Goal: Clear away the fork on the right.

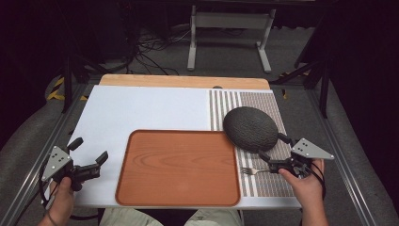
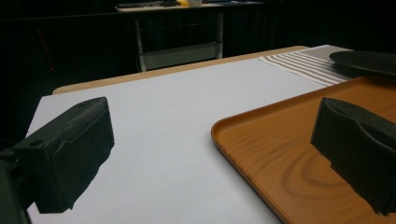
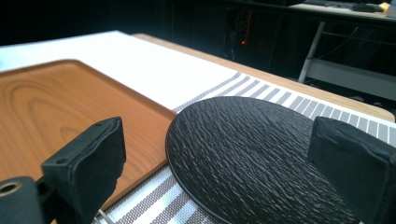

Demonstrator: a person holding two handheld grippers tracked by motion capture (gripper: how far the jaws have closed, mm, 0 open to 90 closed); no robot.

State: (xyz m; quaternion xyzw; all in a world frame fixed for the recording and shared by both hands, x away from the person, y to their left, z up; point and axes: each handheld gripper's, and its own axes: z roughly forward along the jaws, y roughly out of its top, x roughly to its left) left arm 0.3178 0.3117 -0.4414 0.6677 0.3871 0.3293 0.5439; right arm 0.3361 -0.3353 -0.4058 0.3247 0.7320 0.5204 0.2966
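Observation:
A round dark slate plate [image 1: 250, 128] lies on a striped placemat [image 1: 266, 183] at the right, its left edge touching the wooden tray [image 1: 179, 167]. A fork [image 1: 254, 170] lies on the placemat just below the plate. My right gripper [image 1: 274, 147] stands open at the plate's near right edge, with nothing held. In the right gripper view the plate [image 3: 252, 149] sits between the wide-apart jaws of the right gripper [image 3: 219, 163]. My left gripper [image 1: 89, 150] stands open over the white board, left of the tray. In the left gripper view the tray [image 2: 289, 154] lies ahead to the right.
A white board [image 1: 141, 113] covers most of the table, with a wooden strip [image 1: 183, 81] along its far edge. Metal rails run down both sides of the table. Beyond the table stand a metal frame [image 1: 230, 33] and cables on the floor.

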